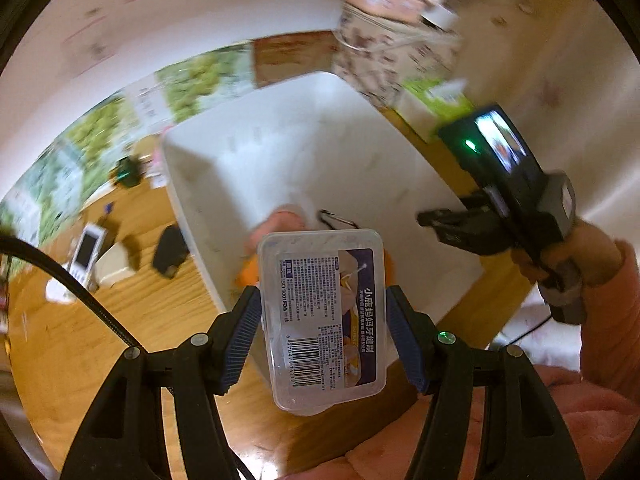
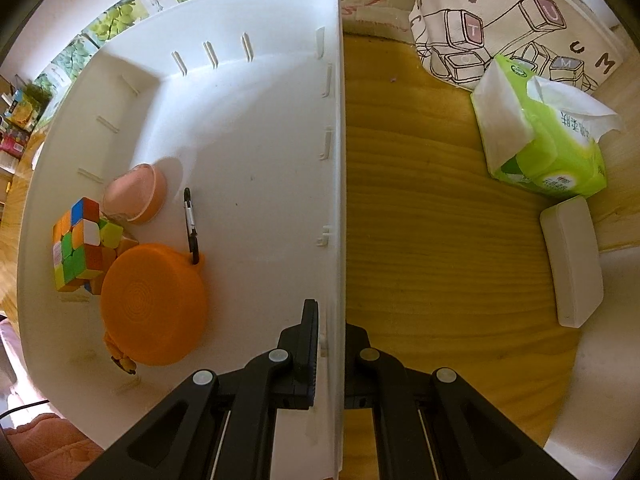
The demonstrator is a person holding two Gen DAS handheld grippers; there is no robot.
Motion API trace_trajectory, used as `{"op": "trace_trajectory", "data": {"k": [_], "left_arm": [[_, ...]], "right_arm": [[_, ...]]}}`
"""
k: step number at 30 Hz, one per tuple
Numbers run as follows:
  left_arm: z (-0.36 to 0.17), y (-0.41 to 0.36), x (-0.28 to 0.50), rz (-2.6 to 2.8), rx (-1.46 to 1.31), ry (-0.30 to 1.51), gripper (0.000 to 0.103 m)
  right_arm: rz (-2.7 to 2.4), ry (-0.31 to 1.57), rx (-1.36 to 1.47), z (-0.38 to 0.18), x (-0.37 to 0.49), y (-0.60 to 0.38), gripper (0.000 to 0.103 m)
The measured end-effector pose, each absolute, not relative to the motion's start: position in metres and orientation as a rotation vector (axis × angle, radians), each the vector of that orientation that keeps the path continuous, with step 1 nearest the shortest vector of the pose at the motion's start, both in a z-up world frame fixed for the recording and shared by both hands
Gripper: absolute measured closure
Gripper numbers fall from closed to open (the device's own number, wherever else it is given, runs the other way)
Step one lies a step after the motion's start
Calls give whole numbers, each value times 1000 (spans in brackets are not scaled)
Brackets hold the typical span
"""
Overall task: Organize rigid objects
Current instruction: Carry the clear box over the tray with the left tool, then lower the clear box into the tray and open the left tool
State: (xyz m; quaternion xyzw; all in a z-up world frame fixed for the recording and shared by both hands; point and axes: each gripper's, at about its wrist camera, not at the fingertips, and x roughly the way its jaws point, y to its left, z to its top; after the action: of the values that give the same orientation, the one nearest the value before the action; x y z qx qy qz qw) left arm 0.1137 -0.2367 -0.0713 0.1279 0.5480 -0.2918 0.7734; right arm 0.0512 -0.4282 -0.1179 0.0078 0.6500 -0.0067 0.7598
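My left tool [image 1: 323, 322] tilts steeply down, clamping the clear box [image 1: 323, 320] at lower centre above the bin [image 1: 280, 152]. My right tool [image 2: 330, 344] points straight down, pinched on the bin wall. The background is blurred; the box hides part of the bin's contents.
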Motion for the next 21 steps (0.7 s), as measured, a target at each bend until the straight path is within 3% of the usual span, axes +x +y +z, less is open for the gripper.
{"op": "trace_trajectory", "data": {"k": [21], "left_arm": [[-87, -275, 107, -629, 477, 1181, 35]], "right_arm": [[-16, 1432, -3, -121, 57, -422, 97]]}}
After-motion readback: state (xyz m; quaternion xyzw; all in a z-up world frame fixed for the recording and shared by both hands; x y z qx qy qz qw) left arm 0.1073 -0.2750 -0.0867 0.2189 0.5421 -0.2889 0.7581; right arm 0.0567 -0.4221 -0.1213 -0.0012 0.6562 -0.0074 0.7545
